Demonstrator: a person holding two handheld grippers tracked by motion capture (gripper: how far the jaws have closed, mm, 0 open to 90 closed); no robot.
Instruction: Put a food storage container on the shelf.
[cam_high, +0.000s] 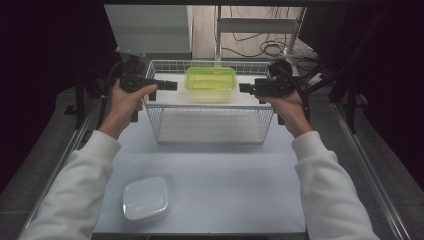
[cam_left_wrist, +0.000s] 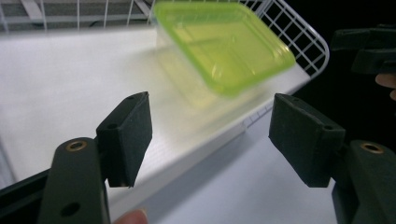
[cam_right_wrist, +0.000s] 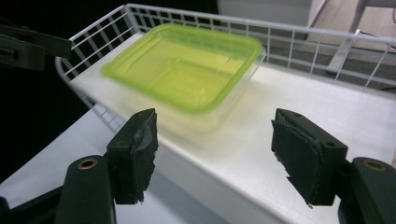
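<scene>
Left gripper (cam_high: 171, 86) and right gripper (cam_high: 245, 88), fingers released, flank the green-lidded container (cam_high: 210, 83) on the white shelf (cam_high: 165, 96) of the wire basket (cam_high: 210, 125).

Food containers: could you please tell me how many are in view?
2. A green-lidded clear container sits on the white shelf in the wire basket, between the two open grippers. A white lidded container rests on the table's near left. None appears hidden.
</scene>
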